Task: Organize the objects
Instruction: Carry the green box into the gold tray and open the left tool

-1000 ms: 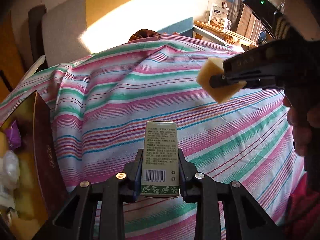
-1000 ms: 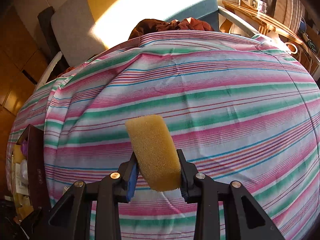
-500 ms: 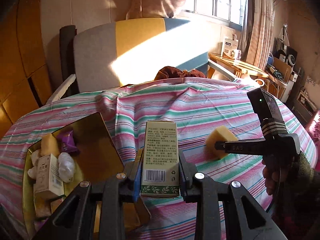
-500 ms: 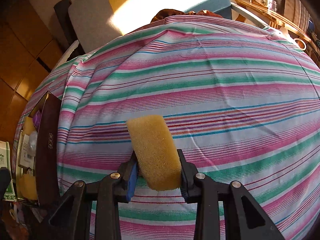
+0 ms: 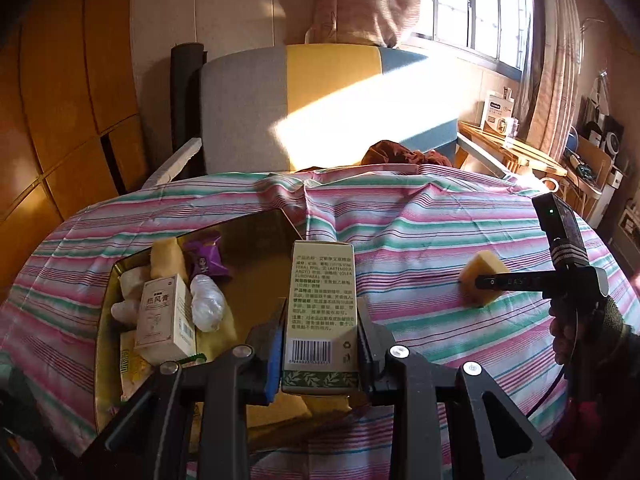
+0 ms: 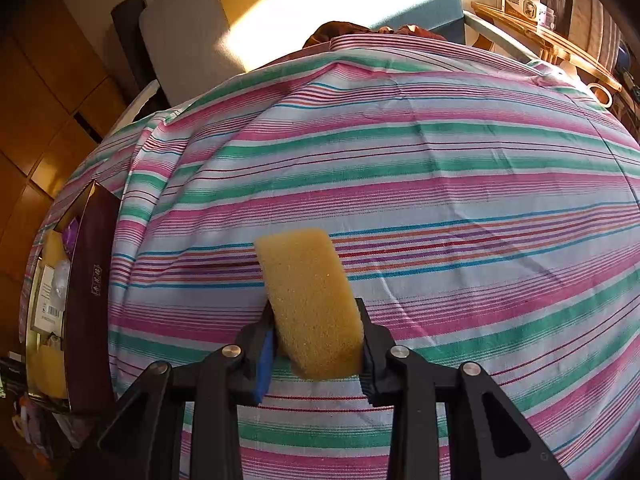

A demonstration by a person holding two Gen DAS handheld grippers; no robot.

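While left gripper point(image 5: 320, 340) tilts down, jaws clamp carton point(image 5: 322, 316).

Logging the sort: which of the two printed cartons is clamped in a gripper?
The green-leafed carton, clamped in the left gripper; the cream carton stands in the tray.

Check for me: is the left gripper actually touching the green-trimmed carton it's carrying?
Touching. In the left wrist view the left gripper has both jaws pressed flat against the sides of the carton, with no gap on either side.
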